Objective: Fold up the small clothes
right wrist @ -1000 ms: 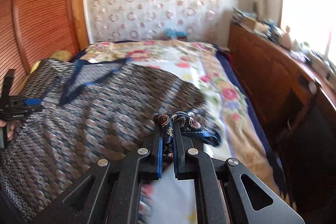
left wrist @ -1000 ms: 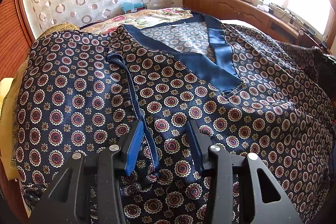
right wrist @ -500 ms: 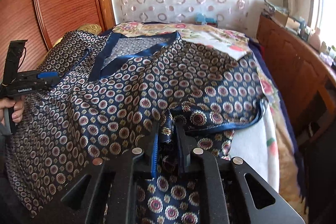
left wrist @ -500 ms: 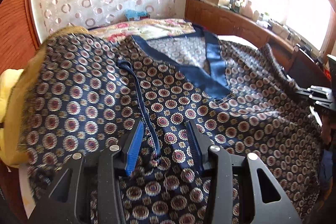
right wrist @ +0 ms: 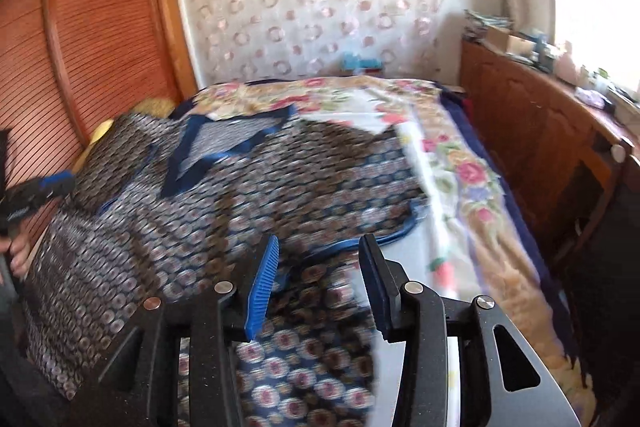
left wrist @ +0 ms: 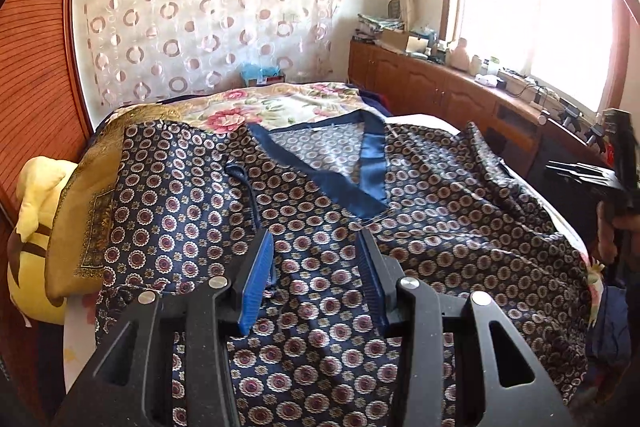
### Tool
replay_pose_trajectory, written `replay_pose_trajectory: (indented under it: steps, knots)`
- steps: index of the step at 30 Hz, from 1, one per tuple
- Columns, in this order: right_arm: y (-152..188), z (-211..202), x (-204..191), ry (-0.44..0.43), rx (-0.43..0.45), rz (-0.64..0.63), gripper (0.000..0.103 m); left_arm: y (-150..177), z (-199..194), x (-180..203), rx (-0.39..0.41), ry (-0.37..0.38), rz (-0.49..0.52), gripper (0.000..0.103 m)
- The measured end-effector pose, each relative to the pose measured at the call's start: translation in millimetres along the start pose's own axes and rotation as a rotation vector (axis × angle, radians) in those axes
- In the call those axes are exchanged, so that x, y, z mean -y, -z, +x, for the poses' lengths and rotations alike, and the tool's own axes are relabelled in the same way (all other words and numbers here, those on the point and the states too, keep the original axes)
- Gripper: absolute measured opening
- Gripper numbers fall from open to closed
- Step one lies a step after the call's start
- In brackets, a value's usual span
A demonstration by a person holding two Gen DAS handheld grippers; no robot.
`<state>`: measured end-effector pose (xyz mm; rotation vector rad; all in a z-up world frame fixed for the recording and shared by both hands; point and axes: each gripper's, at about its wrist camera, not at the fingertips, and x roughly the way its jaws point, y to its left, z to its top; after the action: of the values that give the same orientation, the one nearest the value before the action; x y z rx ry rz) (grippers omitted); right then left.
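R wrist | left gripper (right wrist: 52,183) label blurred, unreadable | garment (right wrist: 240,195) spread on bed (right wrist: 460,163)

patterned garment (left wrist: 328,267) is showing as thin glossy satin cloth, its plain blue neck trim (left wrist: 352,195) shinier. left gripper (left wrist: 316,267) is showing matt black plastic, ribbed blue pads (left wrist: 256,281). wardrobe door (right wrist: 92,39) is looking like slatted varnished wood.

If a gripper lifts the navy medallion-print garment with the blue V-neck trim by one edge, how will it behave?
The navy medallion-print garment will probably hang limp: it drapes in soft folds over the floral bedspread. Its blue V-neck trim looks glossy, so it may slide between the fingers. It seems thin and light, likely to trail and crease.
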<state>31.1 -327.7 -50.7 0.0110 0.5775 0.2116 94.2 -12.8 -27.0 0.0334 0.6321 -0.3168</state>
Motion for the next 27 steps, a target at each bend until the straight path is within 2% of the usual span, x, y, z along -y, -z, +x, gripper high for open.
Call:
replay_pose_trajectory:
  steps: [6, 11, 14, 18, 20, 23, 27]
  knots:
    - [-4.1, 42.1, 14.9, 0.074, -0.061, 0.043, 0.043, 0.4, -5.7, 9.0, 0.016, 0.01, 0.012, 0.044]
    - [-13.1, 85.2, 21.1, 0.071, -0.151, 0.076, 0.043, 2.4, -4.8, 12.7, 0.011, 0.016, 0.019, 0.044]
    - [-15.6, 102.7, 25.0, 0.103, -0.192, 0.077, 0.043, 4.2, -3.9, 13.6, 0.005, 0.013, 0.022, 0.044]
    - [-23.2, 109.9, 30.4, 0.119, -0.192, 0.083, 0.034, 6.8, -3.9, 12.8, 0.002, 0.013, 0.017, 0.044]
    - [-24.5, 111.2, 27.4, 0.121, -0.193, 0.053, 0.017, 7.9, -4.1, 12.2, 0.002, 0.013, 0.014, 0.044]
    - [-31.4, 113.0, 29.4, 0.115, -0.197, 0.014, 0.003, 8.9, -4.6, 10.4, 0.005, 0.011, 0.011, 0.044]
    - [-47.5, 103.0, 13.9, 0.044, -0.139, -0.033, 0.002, 10.3, -5.7, 7.3, 0.008, 0.001, 0.003, 0.044]
